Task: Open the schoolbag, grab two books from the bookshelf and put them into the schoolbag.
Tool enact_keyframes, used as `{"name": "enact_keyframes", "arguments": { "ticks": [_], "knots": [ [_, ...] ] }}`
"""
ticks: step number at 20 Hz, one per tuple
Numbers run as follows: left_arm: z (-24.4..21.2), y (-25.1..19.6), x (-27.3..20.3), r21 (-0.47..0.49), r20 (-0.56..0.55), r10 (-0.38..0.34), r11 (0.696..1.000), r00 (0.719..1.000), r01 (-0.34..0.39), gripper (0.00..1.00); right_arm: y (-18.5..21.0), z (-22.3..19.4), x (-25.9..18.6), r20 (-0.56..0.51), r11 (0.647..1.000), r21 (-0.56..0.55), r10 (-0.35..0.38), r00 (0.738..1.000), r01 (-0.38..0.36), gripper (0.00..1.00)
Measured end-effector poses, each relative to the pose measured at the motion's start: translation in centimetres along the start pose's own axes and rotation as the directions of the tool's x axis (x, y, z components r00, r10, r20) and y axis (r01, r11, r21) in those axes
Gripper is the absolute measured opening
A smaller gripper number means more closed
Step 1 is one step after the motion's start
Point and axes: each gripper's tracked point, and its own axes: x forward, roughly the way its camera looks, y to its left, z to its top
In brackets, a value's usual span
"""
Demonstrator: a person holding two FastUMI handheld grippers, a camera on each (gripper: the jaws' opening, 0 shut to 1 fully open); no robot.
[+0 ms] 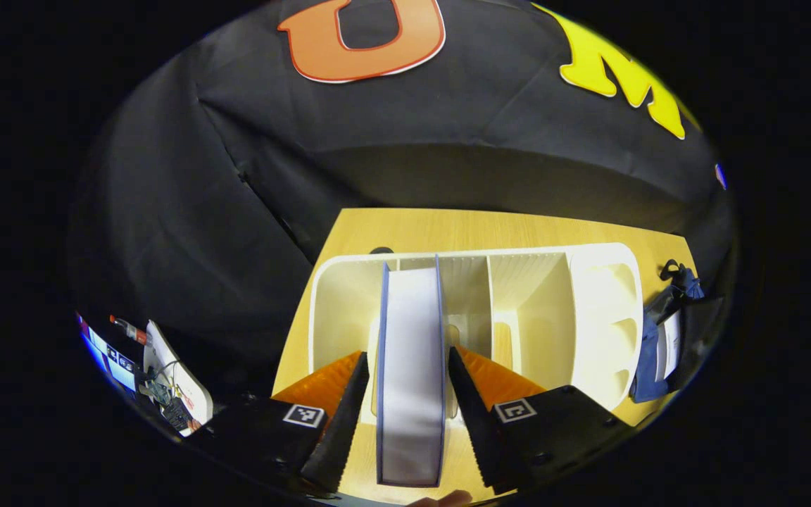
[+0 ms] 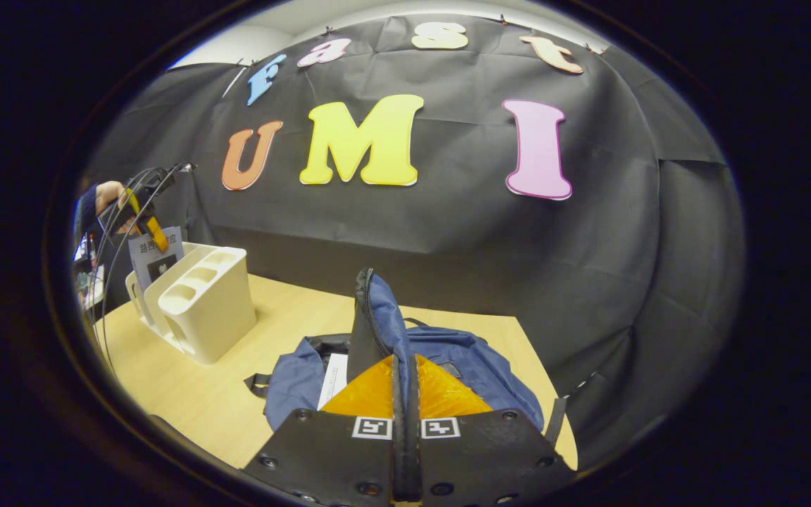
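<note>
While the left gripper (image 1: 405, 394) hangs over the near side of the bookshelf (image 1: 476, 317), its fingers (image 1: 338, 415) stand spread on either side of a book (image 1: 411, 373); whether they press on the covers cannot be told. That book stands upright, page edges facing the camera, blue covers at both sides, its far end inside the second compartment from the left of the bookshelf. Beyond the book, the white dividers of the bookshelf run back toward the far wall, and a row of round-edged pockets sits at its right end. Right of the bookshelf, near the table (image 1: 349, 232) edge, lies the blue schoolbag (image 1: 652, 352).

Seen from the right gripper view, the right gripper (image 2: 404, 394) is pressed together on the raised flap (image 2: 377, 317) of the schoolbag (image 2: 476, 366), holding it upright so that the bag is open; a white sheet (image 2: 335, 377) shows inside. Left of the schoolbag and farther back stands the bookshelf (image 2: 201, 303), with the person's hand (image 2: 106, 197) above it holding the other gripper on a book (image 2: 155, 257)
</note>
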Motion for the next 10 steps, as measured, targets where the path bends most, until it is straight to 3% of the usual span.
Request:
{"name": "enact_keyframes", "arguments": {
  "ticks": [1, 5, 10],
  "knots": [
    [0.0, -0.4, -0.1, -0.007, -0.005, -0.016, 1.0, 1.0, 0.016, 0.58, 0.0, -0.1, 0.1, 0.0, 1.0, 0.002, 0.002, 1.0, -0.002, 0.01],
    [-0.6, -1.8, -0.6, -0.037, -0.005, -0.059, 0.998, 0.998, 0.059, 0.46, -0.3, -0.6, 0.1, -0.006, 1.0, 0.01, 0.001, 1.0, -0.001, 0.0],
    [-1.5, -1.4, -3.0, -0.027, 0.03, -0.069, 0.997, 0.997, 0.07, 0.43, -0.4, -1.0, 0.1, -0.014, 1.0, 0.018, -0.003, 1.0, 0.003, 0.0]
  ]
}}
